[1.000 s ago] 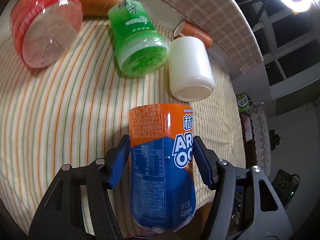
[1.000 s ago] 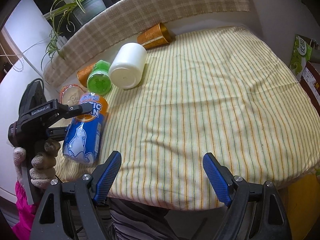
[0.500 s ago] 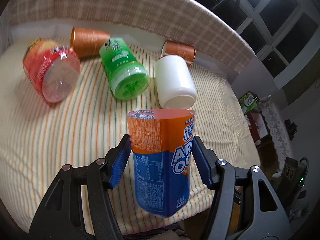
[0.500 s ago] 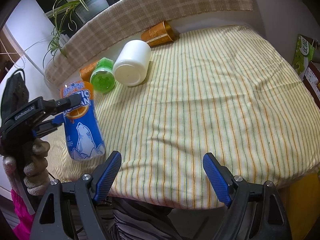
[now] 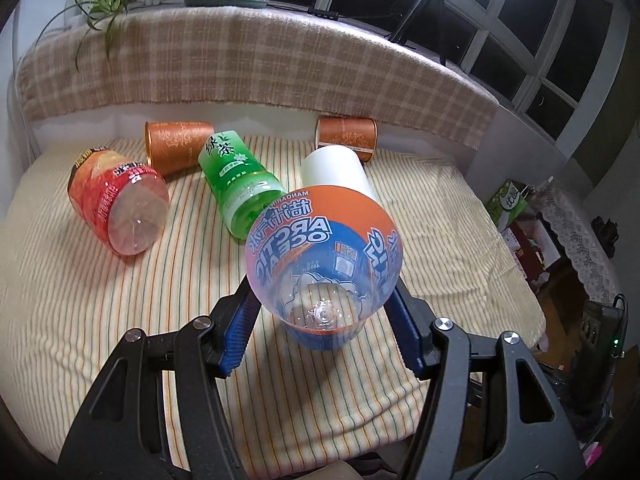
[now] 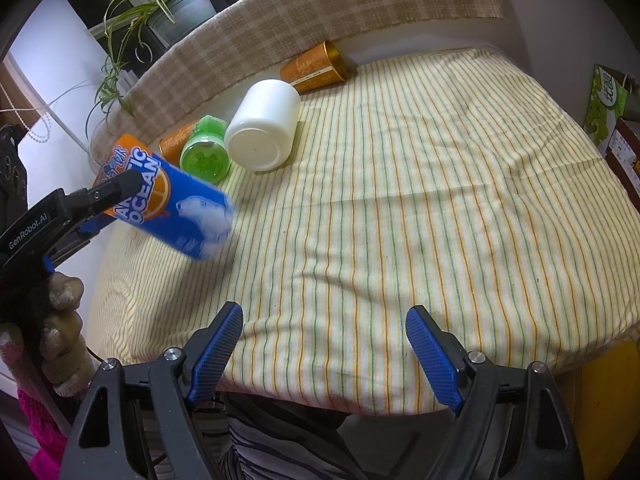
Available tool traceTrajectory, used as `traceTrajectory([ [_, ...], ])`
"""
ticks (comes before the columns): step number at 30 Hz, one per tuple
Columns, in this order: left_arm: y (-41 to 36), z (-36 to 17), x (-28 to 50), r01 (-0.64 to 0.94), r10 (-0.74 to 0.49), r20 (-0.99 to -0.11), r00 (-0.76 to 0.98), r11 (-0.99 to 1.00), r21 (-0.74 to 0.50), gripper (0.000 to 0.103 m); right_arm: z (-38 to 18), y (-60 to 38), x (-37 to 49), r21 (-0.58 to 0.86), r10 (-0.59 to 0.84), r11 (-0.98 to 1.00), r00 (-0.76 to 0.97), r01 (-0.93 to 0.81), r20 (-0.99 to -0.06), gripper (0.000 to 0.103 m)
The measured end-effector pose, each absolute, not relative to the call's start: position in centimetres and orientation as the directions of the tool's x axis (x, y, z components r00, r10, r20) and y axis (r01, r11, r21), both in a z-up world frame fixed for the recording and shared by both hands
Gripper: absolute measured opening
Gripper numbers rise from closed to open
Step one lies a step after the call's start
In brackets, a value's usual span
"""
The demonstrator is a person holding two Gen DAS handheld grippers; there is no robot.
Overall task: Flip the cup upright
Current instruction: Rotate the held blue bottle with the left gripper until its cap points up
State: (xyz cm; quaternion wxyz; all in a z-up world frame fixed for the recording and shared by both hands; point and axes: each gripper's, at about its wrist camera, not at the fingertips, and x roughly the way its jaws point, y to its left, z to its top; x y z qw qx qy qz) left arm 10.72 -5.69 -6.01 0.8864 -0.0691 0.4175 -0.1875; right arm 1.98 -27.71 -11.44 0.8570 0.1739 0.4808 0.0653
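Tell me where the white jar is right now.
The white jar lies on its side at the striped cloth's far left, between the green bottle and an orange cup.

Potted spider plant [image 6: 160, 4] on the sill behind a checked cloth [image 5: 256, 60].

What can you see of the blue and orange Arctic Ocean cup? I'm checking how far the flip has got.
The Arctic Ocean cup is clear, thin-looking plastic wrapped in a label: orange at the rim end, blue with a polar bear toward the base. It is held off the striped cloth, clamped between the blue pads of the left hand-held gripper. It is tilted, not yet upright: its open mouth faces the left wrist camera, its base slants downward. It looks empty. Only the pads touch it.
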Motion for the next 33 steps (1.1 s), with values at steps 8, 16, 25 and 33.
traceTrajectory([
  [8,-6.2,-6.1,10.4,0.280,-0.356,-0.713,0.604,0.932,-0.229,0.063,-11.5,-27.8,1.9,0.364,0.281,0.930,0.529,0.057,-0.801,0.085],
  [16,-6.6,-6.5,10.2,0.283,-0.349,-0.719,0.600,0.934,-0.217,0.063,-11.2,-27.8,1.9,0.353,0.270,0.934,0.539,0.055,-0.798,0.085],
  [25,-6.6,-6.8,10.2,0.291,-0.356,-0.719,0.597,0.931,-0.220,0.063,-10.1,-27.3,1.5,0.280,0.195,0.958,0.586,0.056,-0.787,0.085],
  [33,-6.6,-6.8,10.2,0.293,-0.367,-0.719,0.591,0.928,-0.232,0.063,-9.4,-26.9,1.2,0.238,0.160,0.970,0.610,0.048,-0.776,0.086],
])
